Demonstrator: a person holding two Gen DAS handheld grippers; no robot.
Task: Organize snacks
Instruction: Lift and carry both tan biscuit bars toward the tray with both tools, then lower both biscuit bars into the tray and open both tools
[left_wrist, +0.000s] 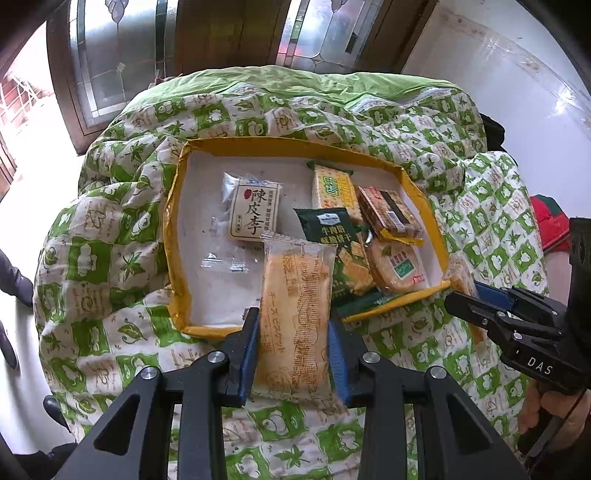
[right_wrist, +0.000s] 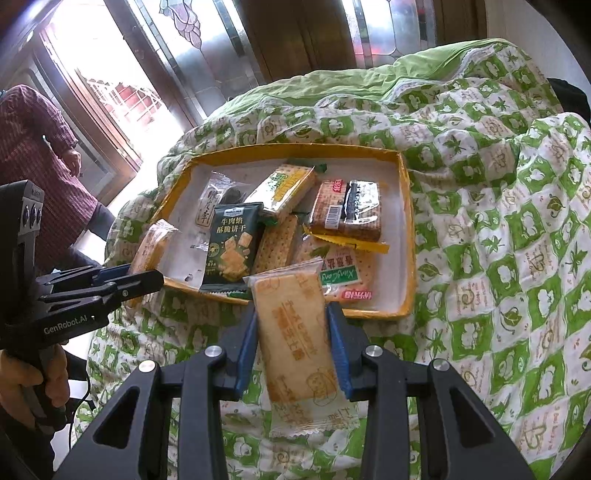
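A shallow yellow-rimmed tray (left_wrist: 177, 206) (right_wrist: 408, 229) lies on a green-and-white quilt and holds several snack packs, among them a dark green cracker bag (left_wrist: 332, 236) (right_wrist: 231, 243), a plum pack (left_wrist: 255, 214) and a brown biscuit pack (right_wrist: 347, 210). My left gripper (left_wrist: 293, 328) is shut on an orange cheese biscuit pack (left_wrist: 295, 314) at the tray's near edge. My right gripper (right_wrist: 291, 332) is shut on a second orange cheese biscuit pack (right_wrist: 295, 343) just before the tray's near rim. Each gripper shows in the other's view: the right one (left_wrist: 465, 295), the left one (right_wrist: 147, 273).
The quilt (left_wrist: 110, 258) (right_wrist: 498, 221) covers a rounded surface that drops off on all sides. A wooden door with leaded glass (left_wrist: 122, 55) stands behind. A person in a maroon sweater (right_wrist: 33, 155) stands at the left. A red item (left_wrist: 550, 221) lies at the right.
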